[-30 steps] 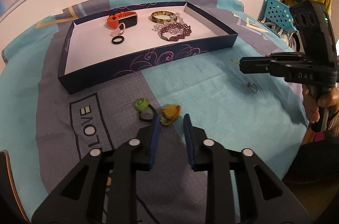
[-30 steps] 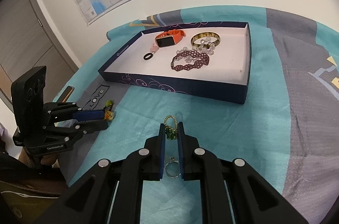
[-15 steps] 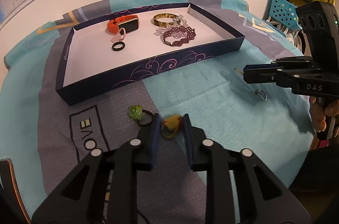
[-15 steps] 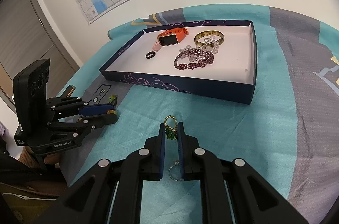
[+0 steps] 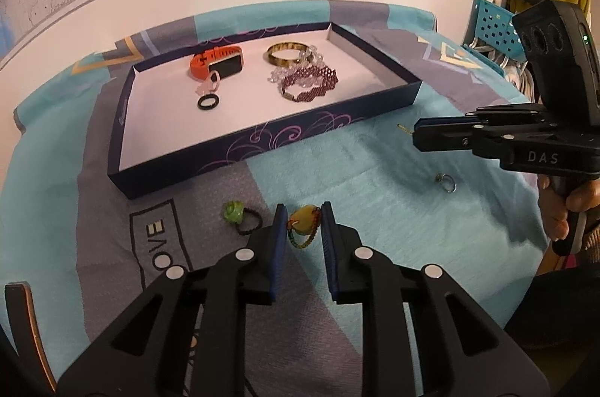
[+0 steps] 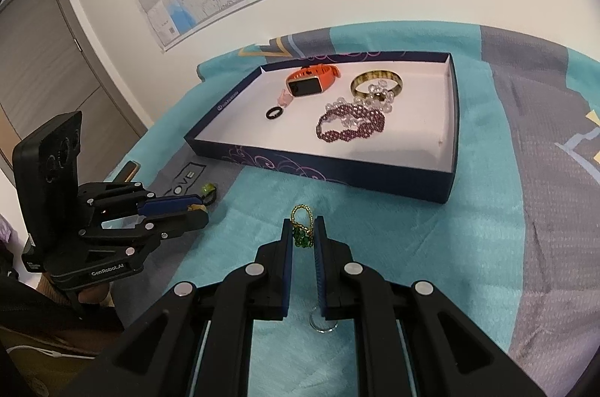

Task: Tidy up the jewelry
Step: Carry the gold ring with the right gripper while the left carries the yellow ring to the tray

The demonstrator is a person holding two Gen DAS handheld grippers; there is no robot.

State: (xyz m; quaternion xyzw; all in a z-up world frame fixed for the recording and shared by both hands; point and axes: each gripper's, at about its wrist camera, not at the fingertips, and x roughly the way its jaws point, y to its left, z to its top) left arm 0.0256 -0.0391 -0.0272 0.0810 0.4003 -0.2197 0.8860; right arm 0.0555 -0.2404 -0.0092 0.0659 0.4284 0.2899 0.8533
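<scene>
Yellow-charm bracelet point(image 5: 303, 227) between spread left tongs point(image 5: 303, 233), near tray point(image 5: 262, 149) front; right tongs point(image 6: 303, 239) pinching green-bead chain point(image 6: 302, 228).

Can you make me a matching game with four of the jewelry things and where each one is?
Things:
1. orange watch
2. green ring
3. yellow ring
4. silver ring

Places:
A. between the left gripper fingers
B. on the cloth, under the right gripper
C. inside the box
D. on the cloth, just left of the left gripper

Pairs: 1-C, 2-D, 3-A, 4-B
</scene>
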